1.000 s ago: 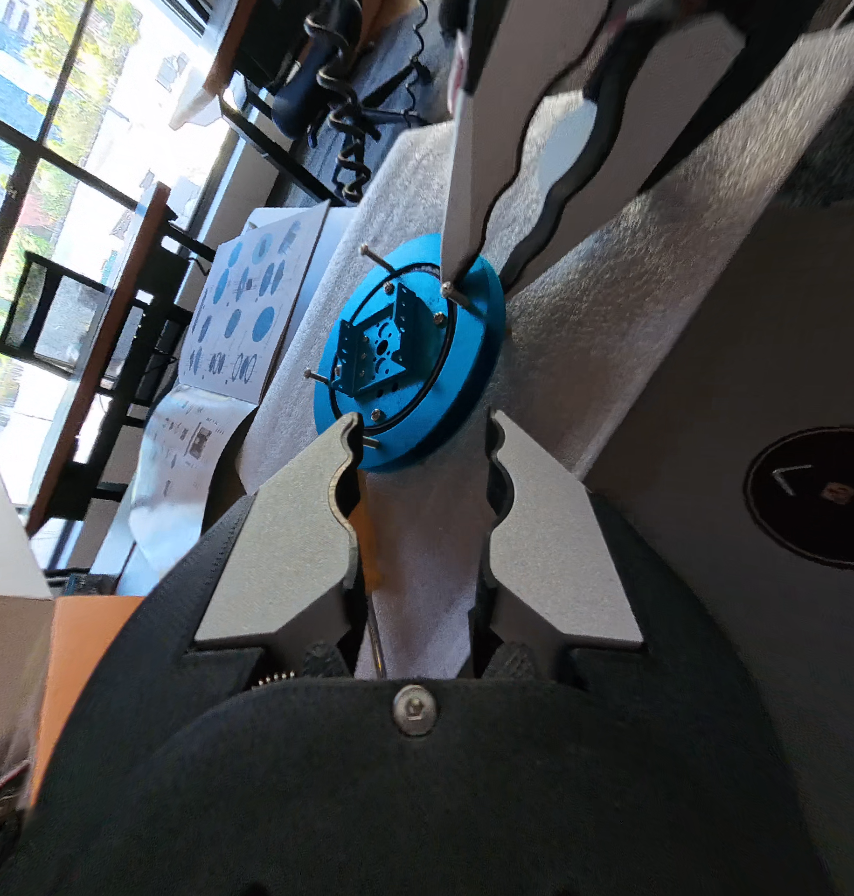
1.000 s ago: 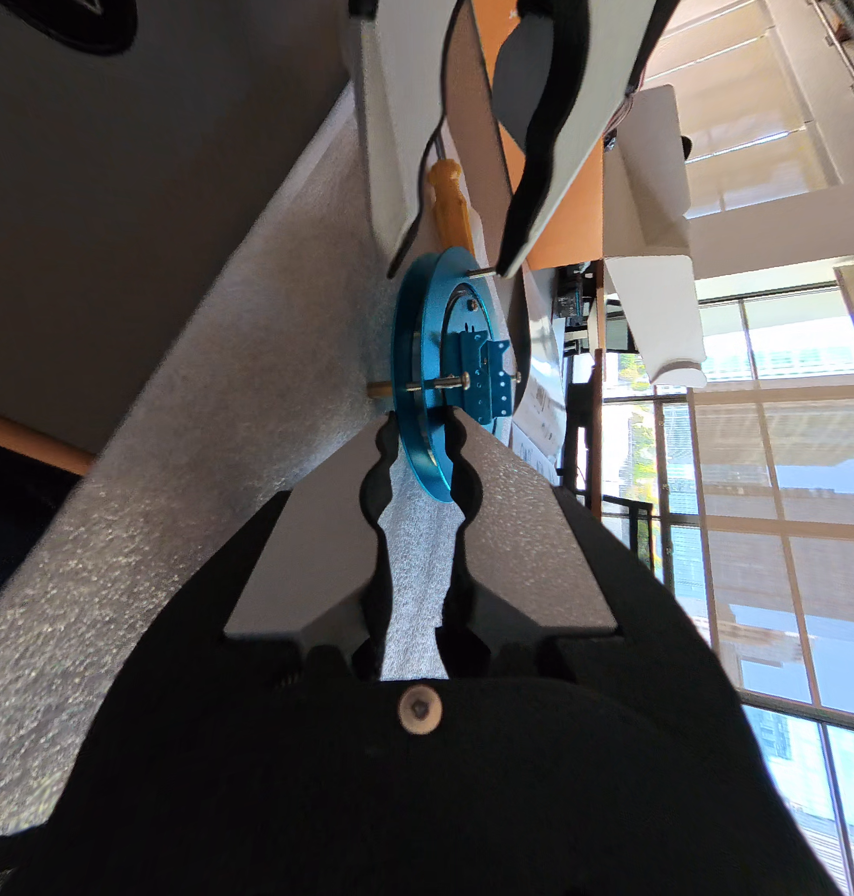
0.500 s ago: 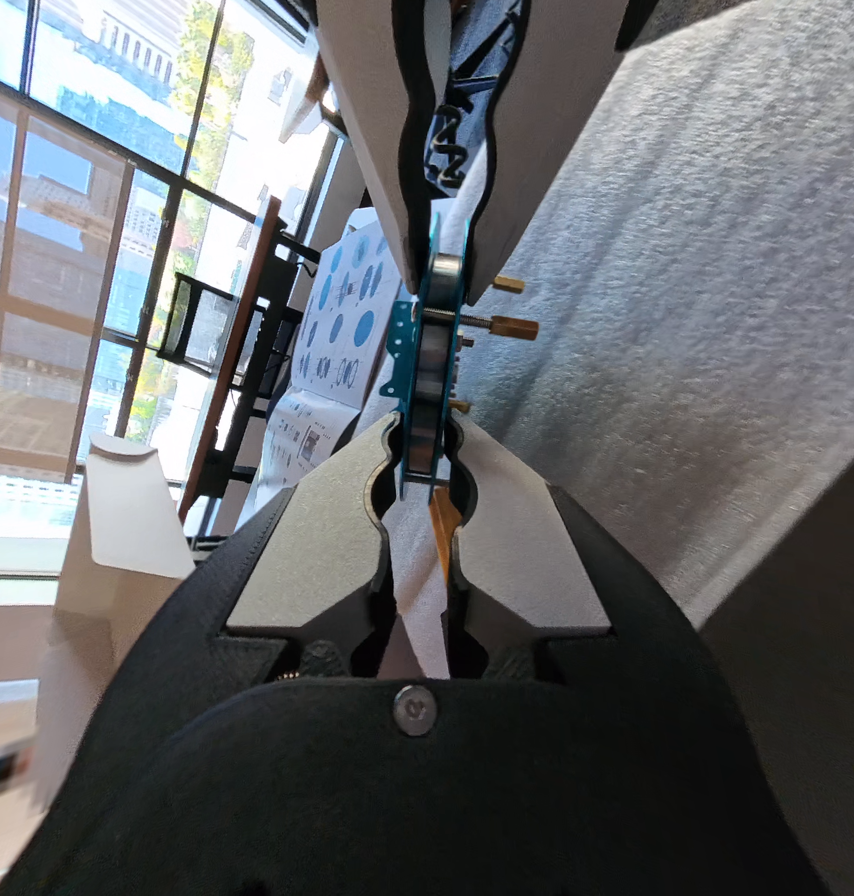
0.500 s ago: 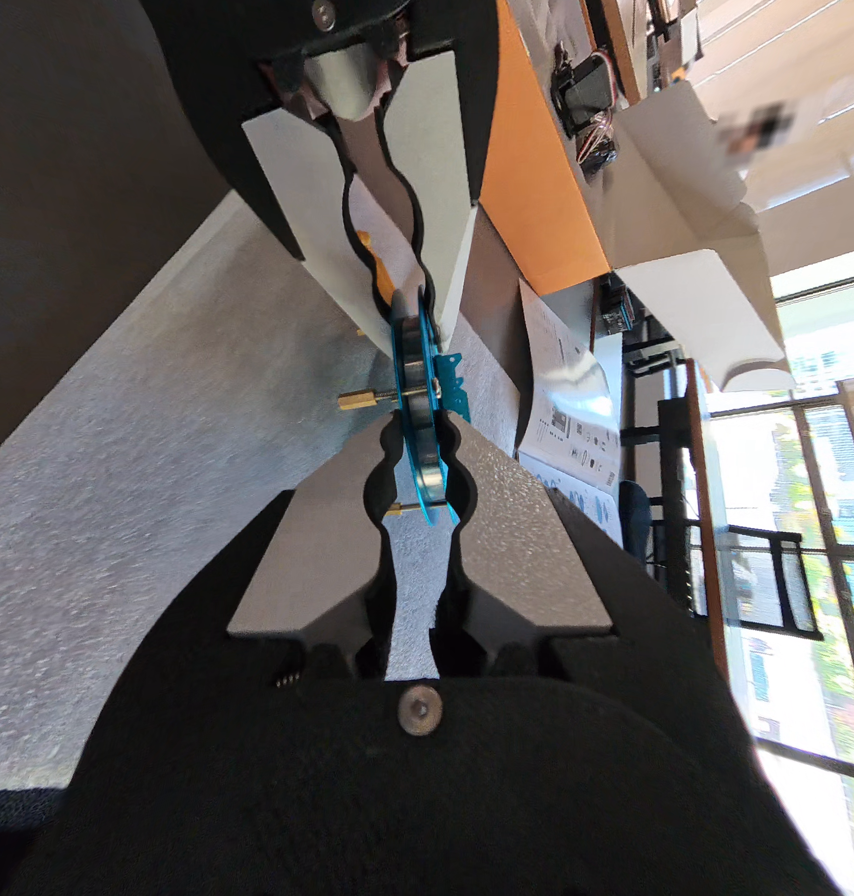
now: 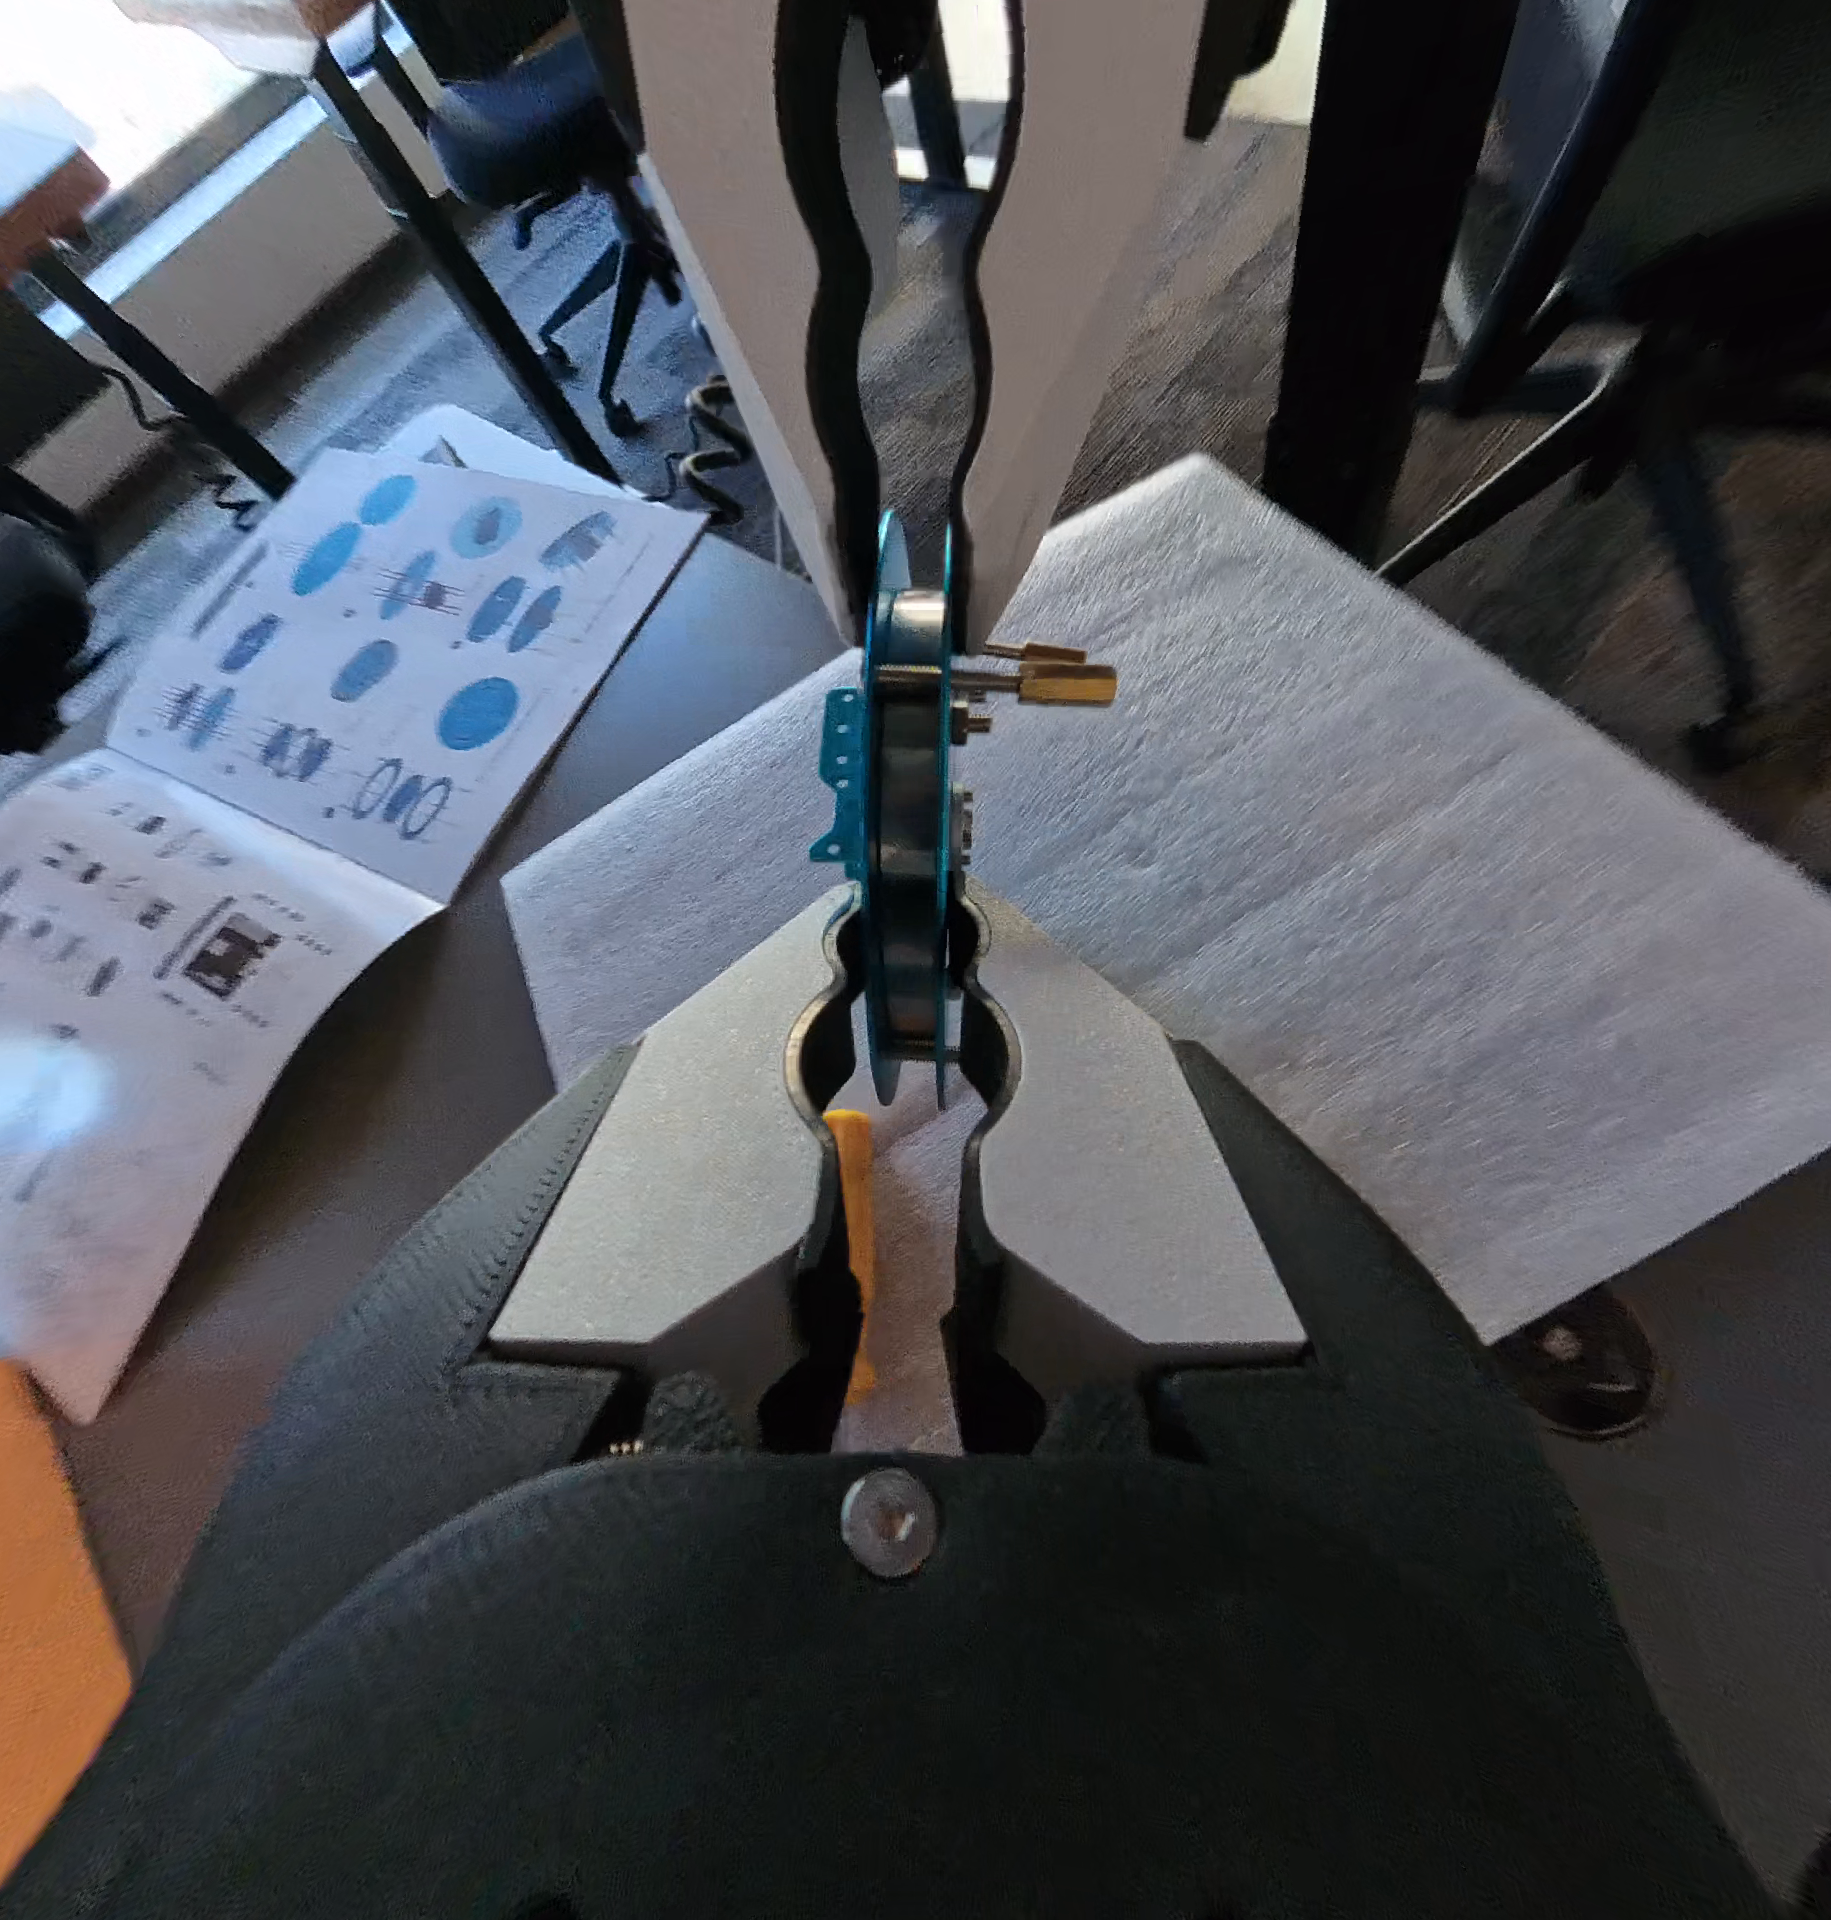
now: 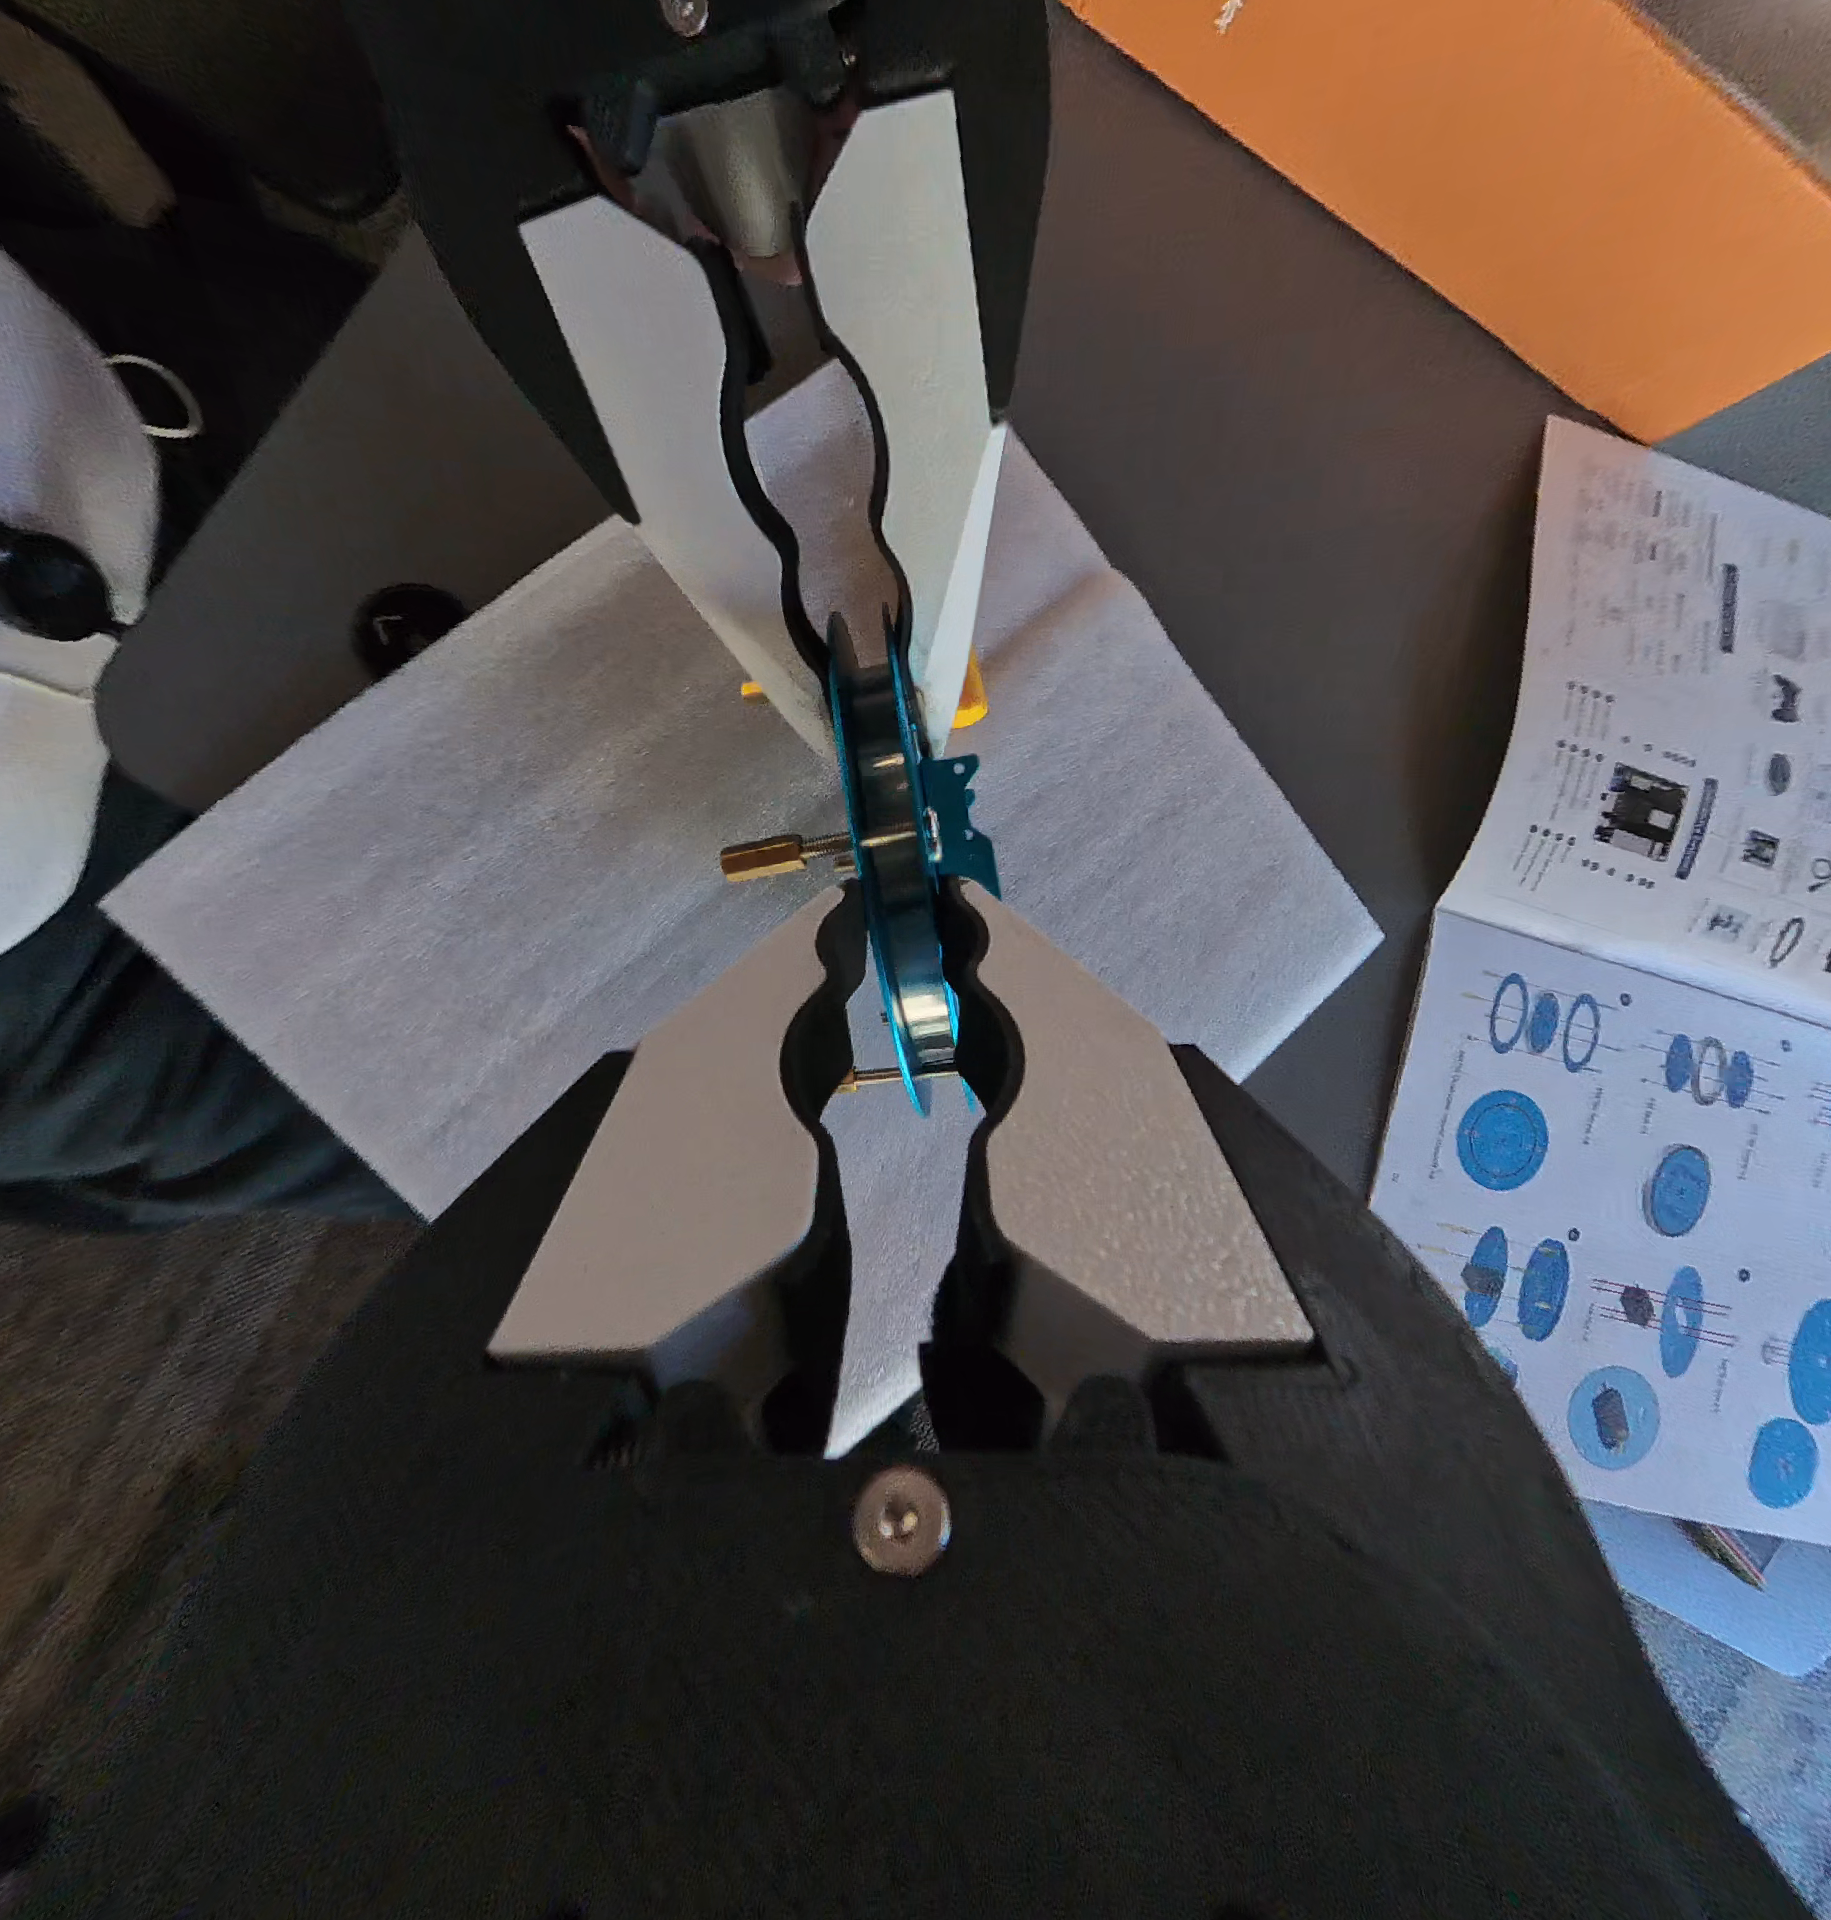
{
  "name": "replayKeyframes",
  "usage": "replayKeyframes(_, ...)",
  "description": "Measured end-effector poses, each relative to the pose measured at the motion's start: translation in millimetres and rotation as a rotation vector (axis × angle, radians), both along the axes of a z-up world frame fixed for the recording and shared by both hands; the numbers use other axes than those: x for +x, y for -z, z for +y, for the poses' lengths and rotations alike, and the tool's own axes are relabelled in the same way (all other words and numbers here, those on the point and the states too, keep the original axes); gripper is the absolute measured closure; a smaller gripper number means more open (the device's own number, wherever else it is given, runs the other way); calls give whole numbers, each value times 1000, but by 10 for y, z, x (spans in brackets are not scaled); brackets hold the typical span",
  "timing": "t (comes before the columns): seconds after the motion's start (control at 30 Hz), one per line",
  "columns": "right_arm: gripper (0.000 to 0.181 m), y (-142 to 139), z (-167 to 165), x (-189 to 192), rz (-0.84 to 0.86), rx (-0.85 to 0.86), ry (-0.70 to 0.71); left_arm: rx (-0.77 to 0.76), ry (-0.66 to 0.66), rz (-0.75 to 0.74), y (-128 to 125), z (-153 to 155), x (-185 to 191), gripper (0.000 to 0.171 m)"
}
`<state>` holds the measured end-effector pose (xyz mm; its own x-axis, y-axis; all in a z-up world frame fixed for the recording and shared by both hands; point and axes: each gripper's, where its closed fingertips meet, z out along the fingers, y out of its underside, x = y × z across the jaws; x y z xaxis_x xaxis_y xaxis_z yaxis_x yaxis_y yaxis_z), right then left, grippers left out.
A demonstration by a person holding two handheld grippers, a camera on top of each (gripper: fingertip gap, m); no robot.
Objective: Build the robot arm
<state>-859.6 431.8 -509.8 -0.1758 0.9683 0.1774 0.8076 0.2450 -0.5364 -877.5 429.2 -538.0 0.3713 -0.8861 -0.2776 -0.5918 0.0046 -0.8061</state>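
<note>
A blue disc assembly [image 5: 906, 831] with a blue bracket on one face and brass standoffs [image 5: 1056, 684] on the other is held edge-on in the air above a white foam sheet [image 5: 1358, 883]. My left gripper [image 5: 906, 935] is shut on its near rim. My right gripper [image 6: 906, 925] is shut on the opposite rim of the same disc assembly [image 6: 895, 883]. Each gripper shows in the other's view, coming from the top: the right one [image 5: 906, 613] and the left one [image 6: 875, 696]. A tool with a yellow handle [image 5: 854, 1247] lies on the foam under the left gripper.
An open instruction booklet [image 5: 298, 748] with blue diagrams lies on the grey table beside the foam; it also shows in the right wrist view [image 6: 1669, 1039]. An orange box [image 6: 1493, 177] stands at the table's back. A black round mark [image 6: 402, 623] sits on the table. Chairs and table legs [image 5: 1347, 260] stand beyond. Some 4 cm of space lies between my two pairs of fingers. The black round mark [image 6: 402, 623] is about 15 cm from my left fingertips.
The left gripper closed on the disc's rim. Both grippers lifted the disc off the foam, turned it edge-on and now hold it higher, looking down at the table.
</note>
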Motion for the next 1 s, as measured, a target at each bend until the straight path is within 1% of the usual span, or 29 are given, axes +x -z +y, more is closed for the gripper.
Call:
replayKeyframes(0.1,169,-102,8,58,-66,-72,-29,-74,-18,-48,-109,-22,65,160)
replayKeyframes(0.17,168,-110,5,98,-106,-126,-58,-121,-53,-56,-121,-48,110,160)
replayKeyframes(0.37,168,118,-8,114,-170,-232,-155,-206,-196,-128,86,-110,145,160)
replayKeyframes(0.43,168,93,4,70,-132,-250,-180,-188,-217,-169,68,-103,127,160)
replayKeyframes(0.47,168,105,4,70,-133,-249,-198,-181,-213,-164,68,-101,119,160)
replayKeyframes(0.5,169,109,1,56,-132,-253,-209,-174,-205,-153,66,-96,116,155)
replayKeyframes(0.57,169,108,34,22,-122,-246,-218,-172,-177,-153,8,-80,139,135)
replayKeyframes(0.6,169,107,34,7,-116,-253,-223,-175,-152,-176,-50,-77,170,135)
replayKeyframes(0.67,170,104,20,-25,-102,-260,-239,-185,-121,-178,-82,-50,192,141)
replayKeyframes(0.77,170,100,6,-69,-82,-242,-260,-204,-123,-90,54,-11,167,138)
replayKeyframes(0.83,169,98,7,-96,-71,-236,-252,-143,-149,-68,64,38,129,151)
replayKeyframes(0.87,168,99,37,-106,-66,-211,-236,-129,-164,-65,69,49,115,151)
replayKeyframes(0.93,158,64,139,-140,-20,-125,-170,-138,-211,-84,72,72,93,151)
replayKeyframes(1.0,153,-35,194,-148,74,-38,-81,-150,-254,-119,74,76,77,151)
